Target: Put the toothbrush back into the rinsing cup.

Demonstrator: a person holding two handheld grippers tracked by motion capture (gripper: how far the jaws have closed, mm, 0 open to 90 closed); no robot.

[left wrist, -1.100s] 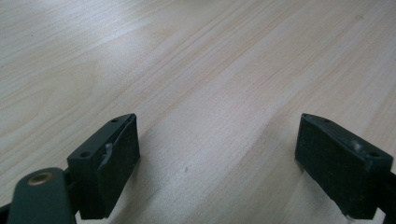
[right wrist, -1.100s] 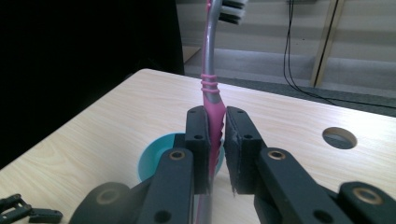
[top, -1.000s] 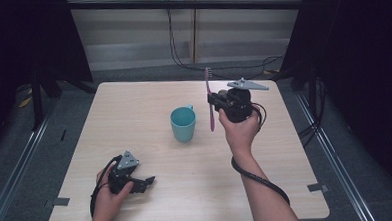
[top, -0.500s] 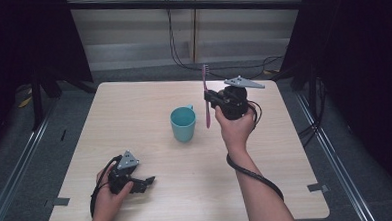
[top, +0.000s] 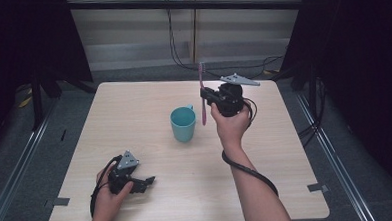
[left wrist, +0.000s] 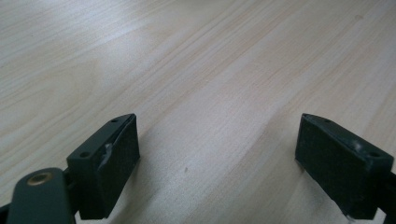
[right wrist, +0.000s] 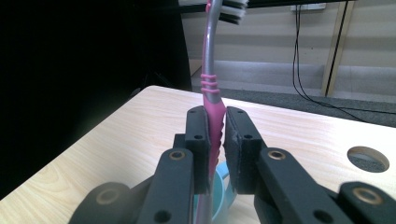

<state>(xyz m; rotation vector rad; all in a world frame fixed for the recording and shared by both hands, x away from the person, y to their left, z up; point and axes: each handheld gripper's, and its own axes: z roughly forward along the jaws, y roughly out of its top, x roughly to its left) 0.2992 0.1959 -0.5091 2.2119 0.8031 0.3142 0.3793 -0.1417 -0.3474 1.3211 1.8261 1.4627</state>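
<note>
A pink toothbrush [top: 202, 92] stands upright in the air, brush head up, with my right gripper [top: 206, 95] shut on its handle. In the right gripper view the two jaws clamp the pink toothbrush [right wrist: 212, 100] at mid-handle, the white bristles at the top edge. A teal mug [top: 183, 123] stands on the wooden table [top: 134, 108] just left of and below the toothbrush; the teal mug [right wrist: 222, 193] peeks out under the jaws. My left gripper [top: 146, 182] rests open on the table near the front left, nothing between its jaws [left wrist: 217, 163].
A cable trails from the right gripper along the forearm. A round hole [right wrist: 368, 158] is cut in the tabletop near the far corner. Dark curtains and cables on the floor surround the table.
My right gripper has lifted the toothbrush higher and moved it slightly toward the far side. The left gripper has stayed in place.
</note>
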